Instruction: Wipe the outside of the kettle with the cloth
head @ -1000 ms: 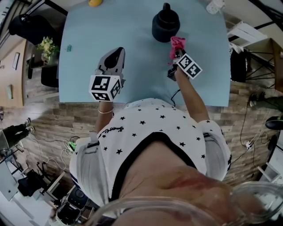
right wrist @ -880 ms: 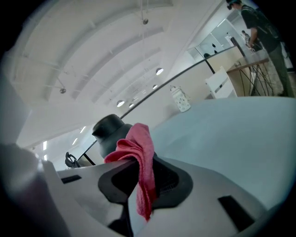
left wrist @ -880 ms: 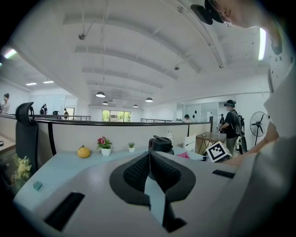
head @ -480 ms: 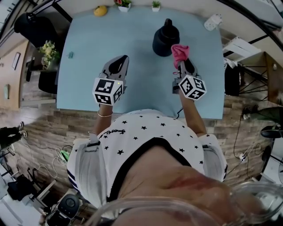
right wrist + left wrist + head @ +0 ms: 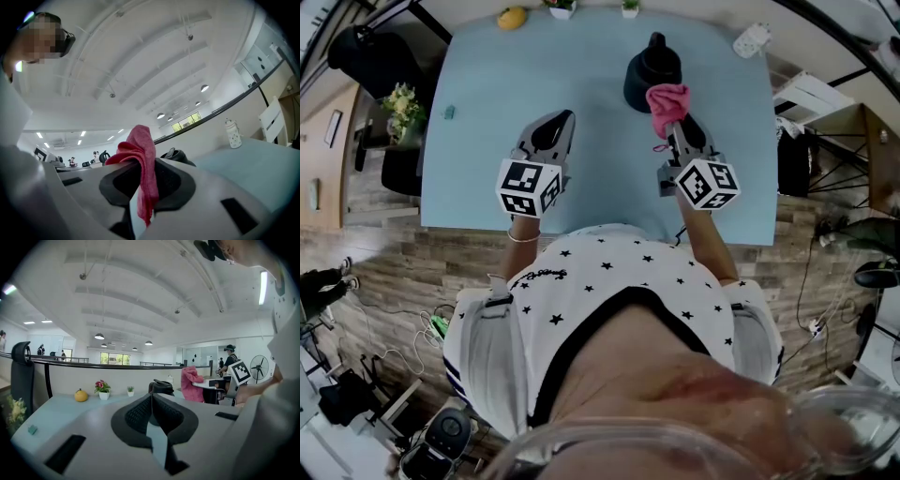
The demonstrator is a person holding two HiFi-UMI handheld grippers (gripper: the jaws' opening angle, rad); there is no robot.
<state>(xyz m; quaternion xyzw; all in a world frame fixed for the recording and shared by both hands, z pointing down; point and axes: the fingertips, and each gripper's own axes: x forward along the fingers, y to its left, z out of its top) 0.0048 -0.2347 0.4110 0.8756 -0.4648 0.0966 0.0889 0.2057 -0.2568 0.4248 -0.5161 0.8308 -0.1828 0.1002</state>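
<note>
Right fingers: my right gripper [image 5: 143, 185] is clamped on the pink cloth [image 5: 140, 154]. 1 bunch stands above the pads and 1 tail hangs below them.
Left fingers: my left gripper [image 5: 151, 399] is pressed together with nothing between. It sits over the blue table [image 5: 478, 103], well to the left of my right fingers.
Kettle: the black kettle [image 5: 652, 67] stands upright just beyond my right fingertips, ahead and to the right of my left ones. The cloth is at or near its nearer wall; I cannot confirm contact.
Beyond: a yellow fruit [image 5: 512, 17] and 2 small pots lie at the far table edge. A white bottle [image 5: 752, 39] stands past the kettle, to the right.
Step, as judged: cloth brought up, wiping about to start.
Risk 1: the kettle is unbraced, since my left fingers are away from it. A sideways stroke could slide or tip it.
Risk 2: only a fold is pinched, so drag on the wall could pull the cloth free.
Risk 3: if the bunch flops aside, bare jaw tips would rub the kettle.
</note>
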